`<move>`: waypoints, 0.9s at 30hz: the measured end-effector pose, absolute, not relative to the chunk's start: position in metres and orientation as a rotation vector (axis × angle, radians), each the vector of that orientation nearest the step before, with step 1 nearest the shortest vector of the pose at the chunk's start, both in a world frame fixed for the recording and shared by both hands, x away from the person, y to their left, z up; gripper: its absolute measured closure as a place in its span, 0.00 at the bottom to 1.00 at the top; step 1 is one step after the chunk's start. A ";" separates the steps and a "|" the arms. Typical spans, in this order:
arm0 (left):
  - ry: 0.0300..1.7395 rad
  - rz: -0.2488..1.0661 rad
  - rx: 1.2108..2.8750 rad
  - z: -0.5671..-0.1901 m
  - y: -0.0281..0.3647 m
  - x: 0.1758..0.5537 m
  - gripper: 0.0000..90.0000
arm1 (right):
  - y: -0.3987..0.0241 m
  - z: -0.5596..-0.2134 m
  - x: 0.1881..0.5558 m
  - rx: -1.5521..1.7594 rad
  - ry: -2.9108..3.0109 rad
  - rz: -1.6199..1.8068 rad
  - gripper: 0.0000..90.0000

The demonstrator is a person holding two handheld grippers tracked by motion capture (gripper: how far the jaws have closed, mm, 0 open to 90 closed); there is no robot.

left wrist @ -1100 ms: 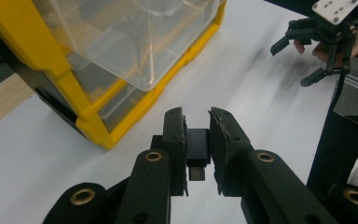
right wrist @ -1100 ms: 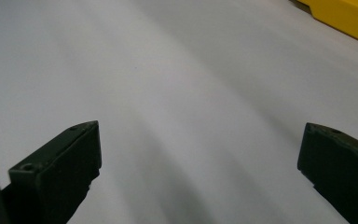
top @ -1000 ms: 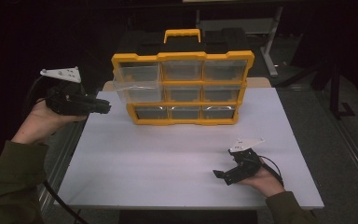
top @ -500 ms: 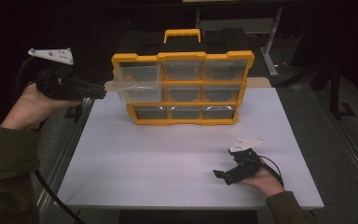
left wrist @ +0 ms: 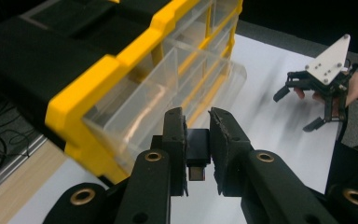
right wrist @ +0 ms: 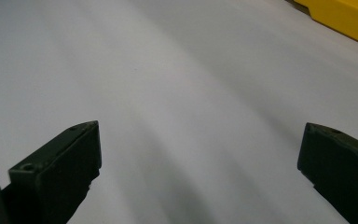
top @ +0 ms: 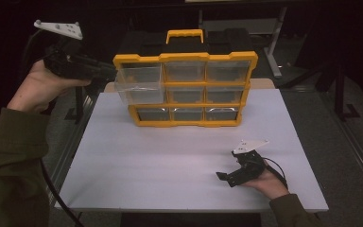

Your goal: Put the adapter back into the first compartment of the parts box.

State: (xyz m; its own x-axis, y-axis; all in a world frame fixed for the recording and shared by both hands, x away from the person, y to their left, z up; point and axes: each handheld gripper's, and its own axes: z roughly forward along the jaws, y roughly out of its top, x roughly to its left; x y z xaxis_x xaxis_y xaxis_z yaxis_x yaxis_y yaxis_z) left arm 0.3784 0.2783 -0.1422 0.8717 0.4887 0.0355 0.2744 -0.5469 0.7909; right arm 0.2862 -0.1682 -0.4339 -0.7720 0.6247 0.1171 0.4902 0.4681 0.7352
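Note:
A yellow-framed organizer [top: 185,57] with clear drawers stands at the back of the white table [top: 160,165]. Its upper left clear drawer [top: 139,87] is pulled out to the left. My left gripper [top: 112,74] is held up in the air level with that drawer, its tips right at the drawer's open end. In the left gripper view the jaws [left wrist: 196,119] are shut on a small black plug-like block [left wrist: 198,147], with the drawer [left wrist: 168,88] just beyond. My right gripper [top: 230,169] rests open near the front right of the table with nothing between its jaws [right wrist: 200,135].
The organizer has a yellow carry handle [top: 185,34] on a black top. Dark stands and a metal frame [top: 274,42] lie behind and right of the table. A cable [top: 52,189] hangs from the left gripper past the table's left edge.
My left hand has risen with the black block, from level with the middle drawer row up to the top row. The right hand has stayed where it was.

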 end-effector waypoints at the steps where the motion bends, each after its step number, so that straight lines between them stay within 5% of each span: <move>1: 0.547 0.318 2.177 -0.142 0.275 0.380 0.85 | -0.168 -0.434 0.286 0.976 2.544 1.190 0.00; 27: 0.582 0.267 2.233 -0.172 0.224 0.422 0.84 | -0.169 -0.433 0.286 0.974 2.544 1.200 0.00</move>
State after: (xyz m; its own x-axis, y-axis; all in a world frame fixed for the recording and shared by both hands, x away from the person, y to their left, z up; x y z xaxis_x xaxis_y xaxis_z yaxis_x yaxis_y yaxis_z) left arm 0.4223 0.2237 -0.1720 0.8723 0.4889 0.0028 0.3214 -0.5778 0.7503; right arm 0.2856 -0.1695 -0.4329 -0.7736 0.6219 0.1217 0.4895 0.4645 0.7380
